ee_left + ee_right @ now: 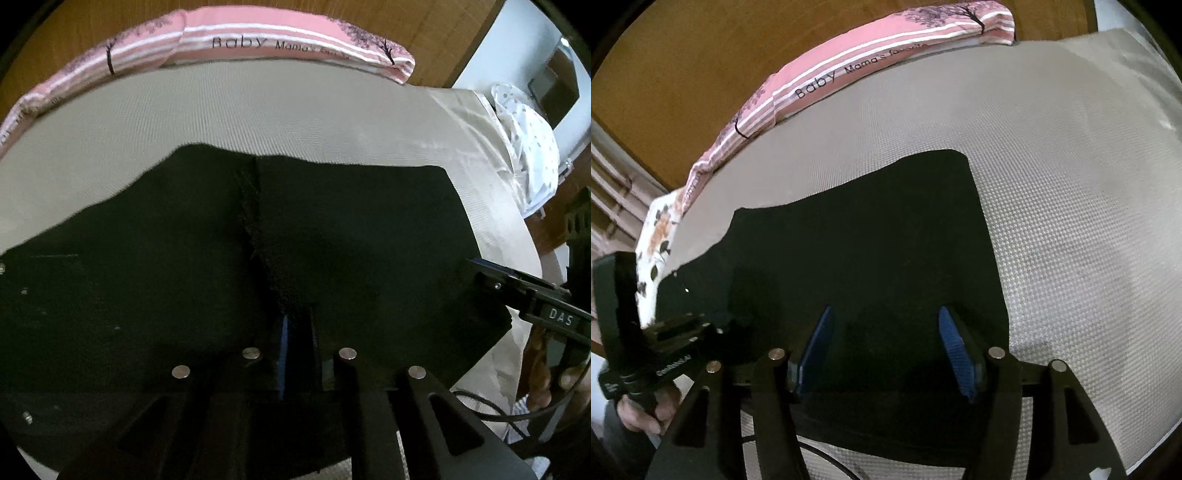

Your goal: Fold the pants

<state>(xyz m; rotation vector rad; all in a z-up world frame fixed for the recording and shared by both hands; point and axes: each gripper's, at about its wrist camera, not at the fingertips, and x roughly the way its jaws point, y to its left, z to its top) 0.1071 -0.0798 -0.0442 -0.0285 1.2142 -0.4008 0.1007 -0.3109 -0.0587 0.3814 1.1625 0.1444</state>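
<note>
Black pants [332, 236] lie flat on the bed [258, 110], already a compact rectangle, so folding looks partly done; another fold may remain. Left claw [299, 347] nearly pressed together over the centre seam, cloth pinch unclear. Right claw [886, 347] spread over the near edge, holding nothing. Open mattress right and beyond; pink pillow [258, 37] borders the far edge.

The pants [369, 236] look like matt black cloth, kinda fuzzy along the raised seam. They're on a beige mat [1071, 184] with a fine woven, bumpy texture. The pink pillow [258, 37] at the back is soft printed cotton-looking fabric, and the headboard [683, 55] is smooth, slightly glossy wood. The right hand-held gripper [886, 347] is matt black plastic with ribbed blue pads [955, 347] and shiny metal pins.
</note>
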